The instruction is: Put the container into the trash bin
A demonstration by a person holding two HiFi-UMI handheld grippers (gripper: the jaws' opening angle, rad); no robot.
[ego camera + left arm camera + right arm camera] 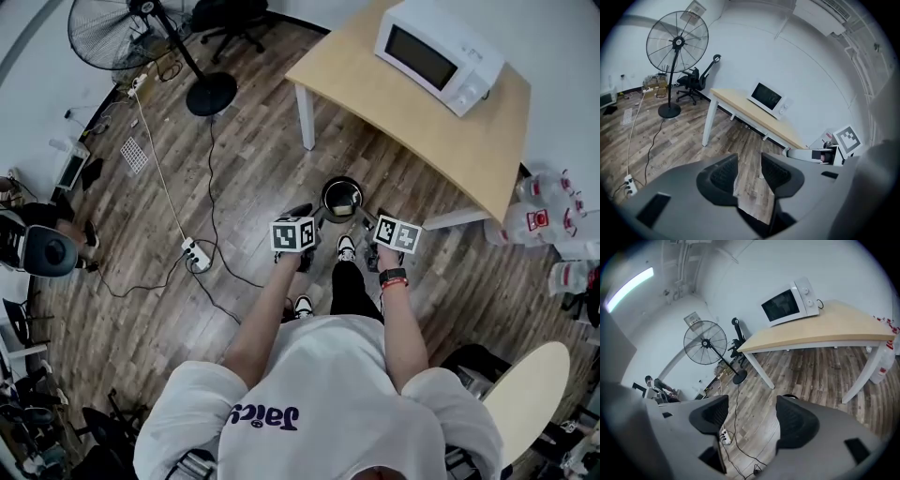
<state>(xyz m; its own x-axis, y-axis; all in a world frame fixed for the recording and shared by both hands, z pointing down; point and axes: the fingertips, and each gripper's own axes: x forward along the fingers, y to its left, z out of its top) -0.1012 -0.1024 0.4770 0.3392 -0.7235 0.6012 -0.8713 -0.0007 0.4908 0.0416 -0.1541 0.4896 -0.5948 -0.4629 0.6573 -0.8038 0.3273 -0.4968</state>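
1. Fingers (pixel 723 174) of the left gripper (pixel 749 177) stand a narrow gap apart. Only the wood floor (pixel 679 140) shows between them, so they hold nothing.
2. On the right gripper (pixel 752 420) the jaws are set wider. Between them show floor planks, a white power strip (pixel 724 437) and its black cable. Nothing is gripped there either.
3. In the head view the person holds both grippers low in front of the body. Their marker cubes sit side by side and apart.
4. A round, dark trash bin (pixel 342 197) stands upright on the floor just ahead of the person's shoe (pixel 346 247). It is between the tips of the two grippers and near a white table leg.
5. The inside of the bin gleams, but what lies in it cannot be made out. The container cannot be picked out in any view.
6. Beyond the bin stands a light wooden table (pixel 469 141), with a white microwave (pixel 438 56) near its far edge.
7. A pedestal fan (pixel 112 33) stands well to the left on its round black base, and the cable runs along the floor from that side.
8. Clear water bottles (pixel 539 217) with red labels are bunched on the floor just right of the table.
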